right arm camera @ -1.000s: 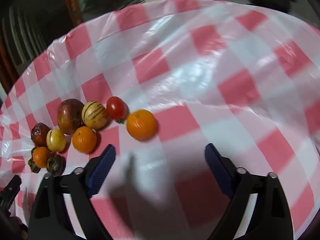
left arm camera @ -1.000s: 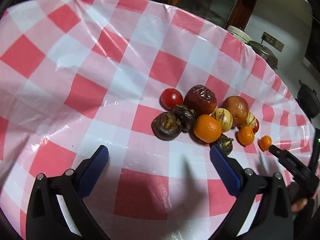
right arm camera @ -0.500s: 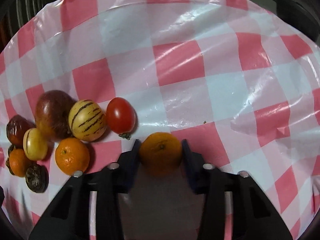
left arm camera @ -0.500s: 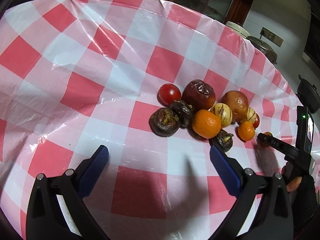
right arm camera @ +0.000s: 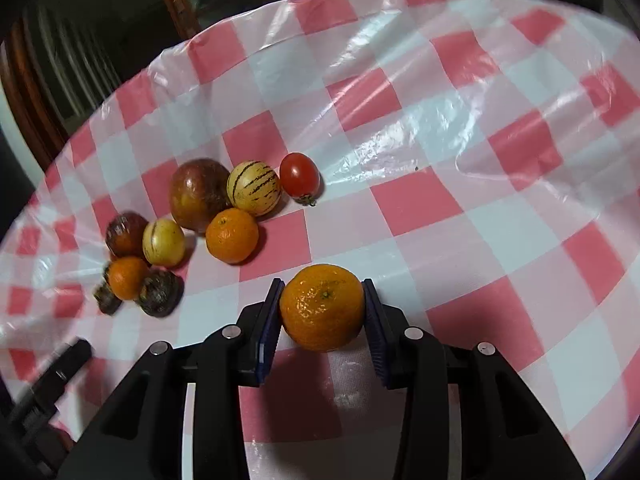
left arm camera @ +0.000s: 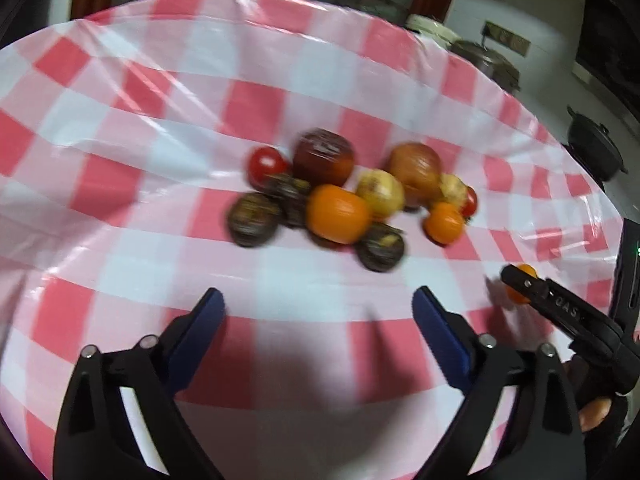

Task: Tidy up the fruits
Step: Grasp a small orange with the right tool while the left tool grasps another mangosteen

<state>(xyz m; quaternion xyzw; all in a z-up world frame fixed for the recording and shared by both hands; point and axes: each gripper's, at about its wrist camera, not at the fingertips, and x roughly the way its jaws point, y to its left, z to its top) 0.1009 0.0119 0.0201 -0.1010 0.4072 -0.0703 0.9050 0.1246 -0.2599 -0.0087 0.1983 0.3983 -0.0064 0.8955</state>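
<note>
1. While your right hand-held gripper (right arm camera: 322, 307) pinches a mandarin (right arm camera: 322, 306) between its blue pads (right arm camera: 269, 322), the fruit sits squarely between both fingers, above the red-and-white checked tabletop (right arm camera: 460, 184); whether it rests on the cloth or hangs just above it, you cannot tell.
2. Your left hand-held gripper (left arm camera: 318, 314) is spread wide with nothing between its fingers, poised over the tabletop near the fruit cluster.
3. To the left in the right wrist view lies the rest of the fruit: a cherry tomato (right arm camera: 299, 175) just beside a striped pepino melon (right arm camera: 253, 187), which touches a large reddish-brown passion fruit (right arm camera: 199, 193).
4. A second mandarin (right arm camera: 232, 235) sits in front of those two, close against them.
5. Further left, a smaller pale pepino melon (right arm camera: 163, 241) lies beside a wrinkled dark red fruit (right arm camera: 126, 233), with a small mandarin (right arm camera: 127, 277) and a dark mangosteen (right arm camera: 159, 292) in front.
6. The left wrist view is motion-blurred, but it shows the pinched mandarin at the right edge, well apart from the cluster.
</note>
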